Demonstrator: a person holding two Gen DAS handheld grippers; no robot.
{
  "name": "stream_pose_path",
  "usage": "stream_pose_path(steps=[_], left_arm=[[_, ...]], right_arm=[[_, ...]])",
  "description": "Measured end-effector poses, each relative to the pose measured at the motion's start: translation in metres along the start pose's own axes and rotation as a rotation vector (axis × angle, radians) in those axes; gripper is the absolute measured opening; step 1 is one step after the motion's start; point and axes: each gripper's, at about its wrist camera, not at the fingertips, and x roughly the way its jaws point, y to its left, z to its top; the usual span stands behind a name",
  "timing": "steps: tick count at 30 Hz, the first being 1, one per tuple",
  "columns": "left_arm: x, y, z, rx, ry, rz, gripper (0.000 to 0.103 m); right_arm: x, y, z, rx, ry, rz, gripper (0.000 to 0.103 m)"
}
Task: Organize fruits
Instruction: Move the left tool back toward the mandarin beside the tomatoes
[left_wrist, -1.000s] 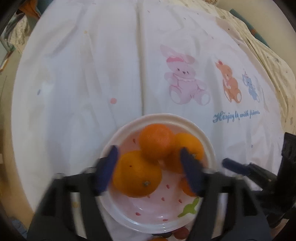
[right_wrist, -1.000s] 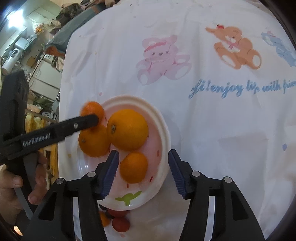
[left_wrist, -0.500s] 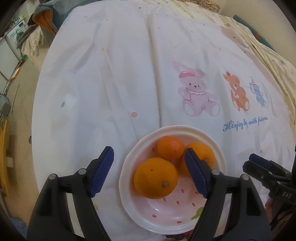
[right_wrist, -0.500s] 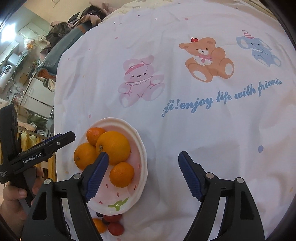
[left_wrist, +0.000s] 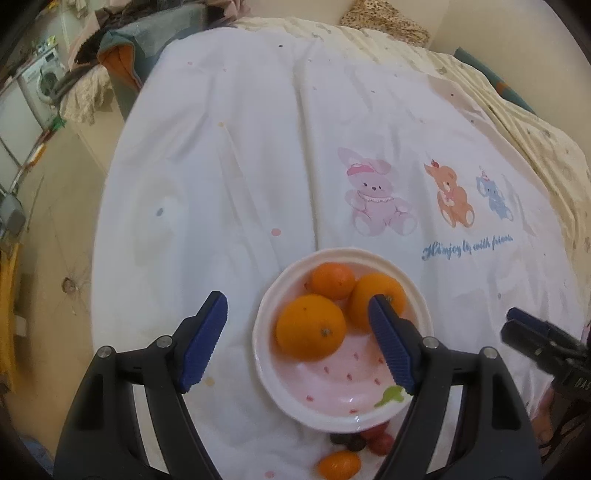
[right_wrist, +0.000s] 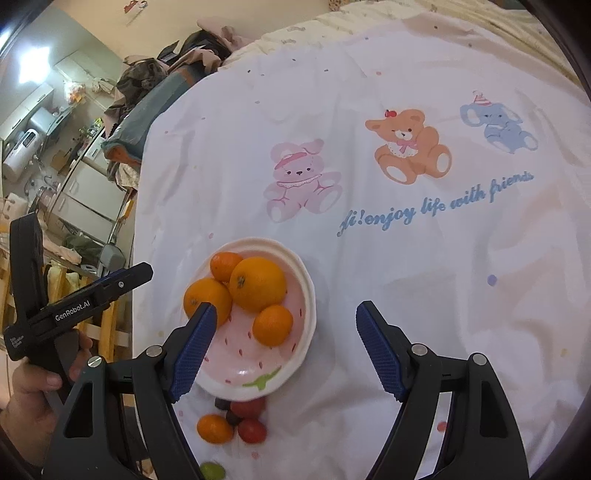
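Note:
A pink-and-white bowl (left_wrist: 325, 391) on the white cloth holds several oranges, the largest (left_wrist: 310, 326) at its left; the bowl also shows in the right wrist view (right_wrist: 303, 295) with the big orange (right_wrist: 258, 283). My left gripper (left_wrist: 297, 339) is open and empty, raised above the bowl. My right gripper (right_wrist: 282, 345) is open and empty above the bowl's right rim. Small red and dark fruits (right_wrist: 247, 419) and a small orange one (right_wrist: 214, 428) lie on the cloth just in front of the bowl.
The white cloth (right_wrist: 406, 258) with printed animals covers a round table. A greenish fruit (right_wrist: 212, 470) lies near the front edge. The table's left edge drops to the floor and furniture (left_wrist: 44, 85). The other gripper and hand show at left in the right wrist view (right_wrist: 66, 314).
Both grippers have lifted up and back from the bowl. The left gripper's fingers, earlier down beside the oranges, now hover wide open above them. The oranges stay in the bowl.

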Motion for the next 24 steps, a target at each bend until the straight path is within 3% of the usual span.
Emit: stream_pose_path(steps=[11,24], left_arm=[[-0.040,-0.006,-0.054,-0.005,0.016,-0.008,0.076],[-0.058,-0.002,-0.104,-0.046,0.027,-0.029,0.076]], right_arm=[[-0.023,0.010,-0.040,0.004,-0.010,0.002,0.080],[-0.036,0.016,-0.083,0.021,0.001,-0.008,0.081]])
